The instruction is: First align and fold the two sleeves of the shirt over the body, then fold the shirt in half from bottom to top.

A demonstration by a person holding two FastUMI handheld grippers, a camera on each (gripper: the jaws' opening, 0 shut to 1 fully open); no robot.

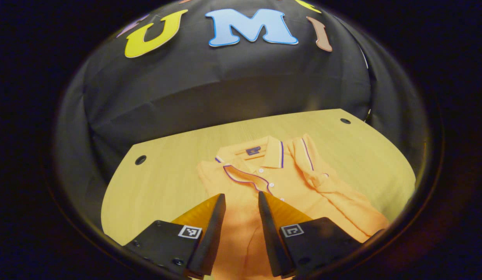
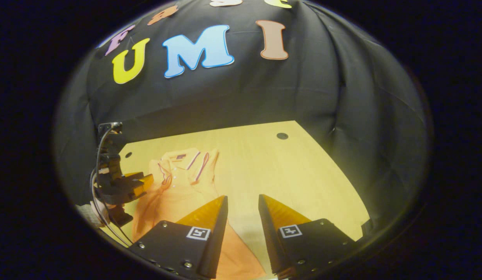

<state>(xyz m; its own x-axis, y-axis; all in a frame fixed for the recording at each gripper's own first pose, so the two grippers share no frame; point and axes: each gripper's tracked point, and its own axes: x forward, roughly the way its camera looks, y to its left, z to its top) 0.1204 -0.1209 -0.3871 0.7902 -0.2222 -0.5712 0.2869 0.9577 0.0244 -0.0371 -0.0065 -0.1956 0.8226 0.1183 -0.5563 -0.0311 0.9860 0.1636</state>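
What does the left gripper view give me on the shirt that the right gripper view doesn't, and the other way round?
Left gripper view: the orange polo shirt close up, its white buttons and collar label legible, both sleeves folded over the body, the left gripper open above it.

Right gripper view: the left gripper from the side, plus the right gripper open over the shirt's edge.

Both: the shirt on the light wooden table, neither gripper holding anything.
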